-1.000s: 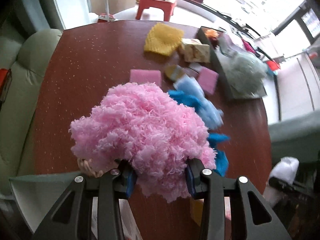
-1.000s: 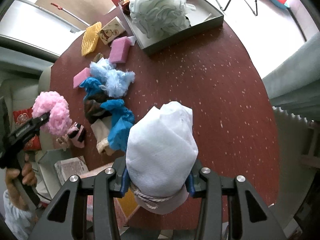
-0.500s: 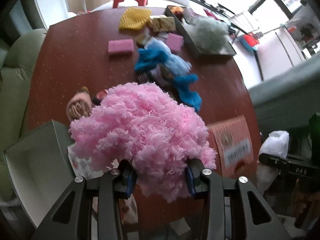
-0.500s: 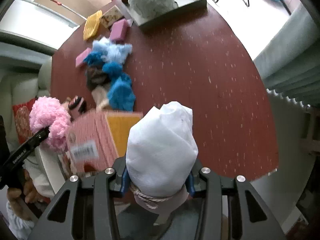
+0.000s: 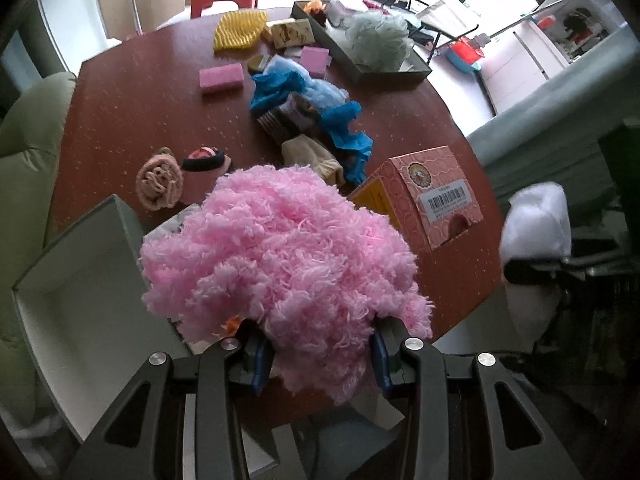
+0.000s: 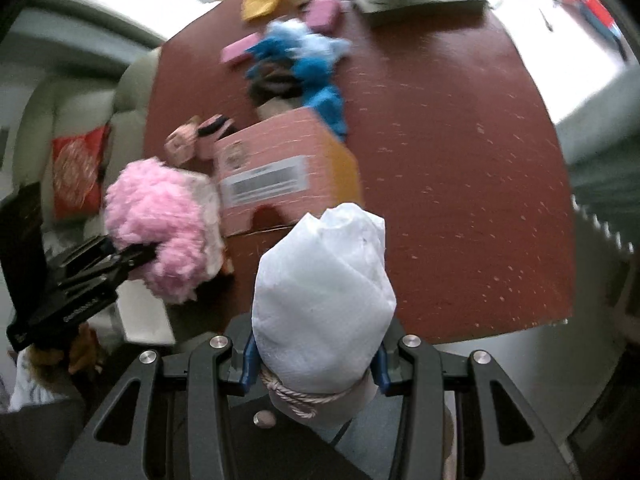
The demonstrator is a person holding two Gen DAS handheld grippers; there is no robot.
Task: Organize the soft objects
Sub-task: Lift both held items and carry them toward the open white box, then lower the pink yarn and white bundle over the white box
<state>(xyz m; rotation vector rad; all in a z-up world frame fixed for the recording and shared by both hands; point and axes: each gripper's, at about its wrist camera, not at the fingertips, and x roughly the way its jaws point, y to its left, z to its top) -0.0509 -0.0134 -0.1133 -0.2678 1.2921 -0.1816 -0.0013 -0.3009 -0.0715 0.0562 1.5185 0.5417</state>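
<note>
My left gripper [image 5: 318, 356] is shut on a fluffy pink yarn ball [image 5: 280, 252], held above the near edge of the red-brown round table [image 5: 140, 92]. The same pink yarn ball [image 6: 160, 216] and the left gripper [image 6: 120, 260] show at the left of the right wrist view. My right gripper [image 6: 314, 360] is shut on a white cloth bundle [image 6: 320, 292] tied with a cord at its base; the white cloth bundle [image 5: 536, 220] appears at the right of the left wrist view. Blue fluffy pieces [image 5: 344, 128], pink sponges [image 5: 221, 77] and a yellow pad [image 5: 239, 31] lie on the table.
An open grey-white box [image 5: 72, 264] sits at the near left edge. A pink and yellow carton [image 5: 432, 196] stands near the front right. A dark tray [image 5: 400, 74] with a pale green pouf [image 5: 378, 40] lies at the back. Rolled socks [image 5: 160, 180] lie near the box.
Both grippers have drawn back toward the near edge of the table with their loads still held. The open box and the pink carton have come into view below them.
</note>
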